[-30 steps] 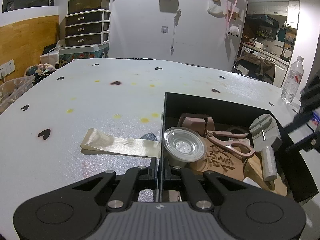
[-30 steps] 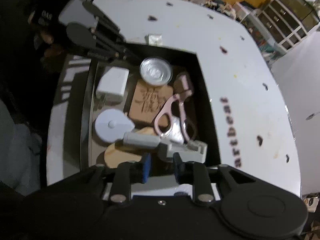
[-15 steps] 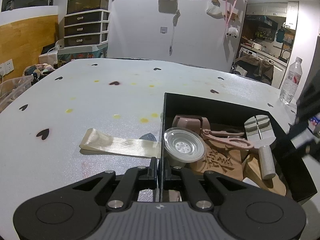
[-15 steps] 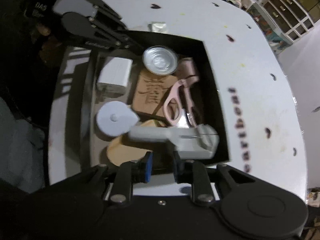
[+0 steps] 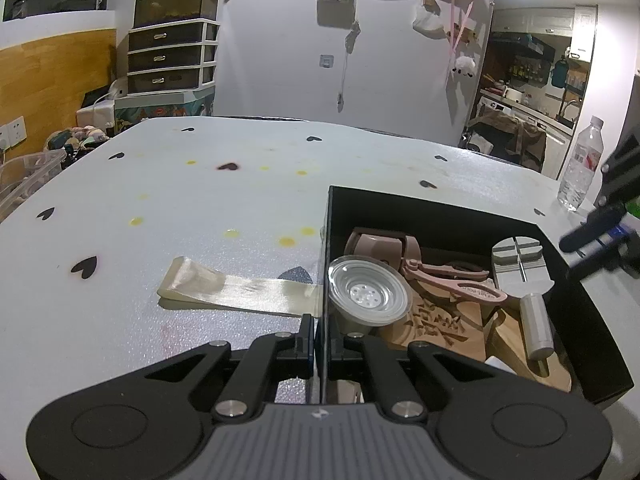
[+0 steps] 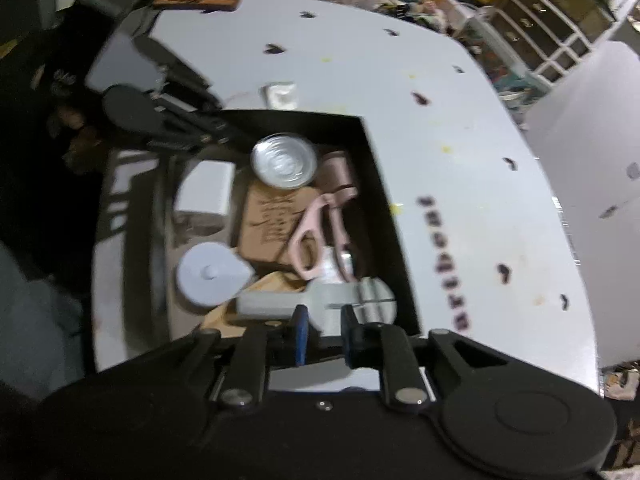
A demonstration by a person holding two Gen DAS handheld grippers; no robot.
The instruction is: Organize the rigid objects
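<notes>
Grey tool (image 6: 320, 300) — ridged round head, cylindrical handle

The worktop (image 5: 200, 208) is pale grey-white, scattered with small dark hearts and yellow spots. On it sits a black box (image 5: 440, 210). Left of the box lies a cream, glossy ribbon (image 5: 236, 290). Inside the box: a clear, silvery round lid (image 5: 368, 292), pink scissors (image 5: 452, 280), a dusty-pink holder (image 5: 380, 246), a brown carved wooden plaque (image 5: 436, 324), a grey tool (image 5: 524, 280), and a white block (image 6: 206, 186) beside a pale blue-grey disc (image 6: 210, 276).
</notes>
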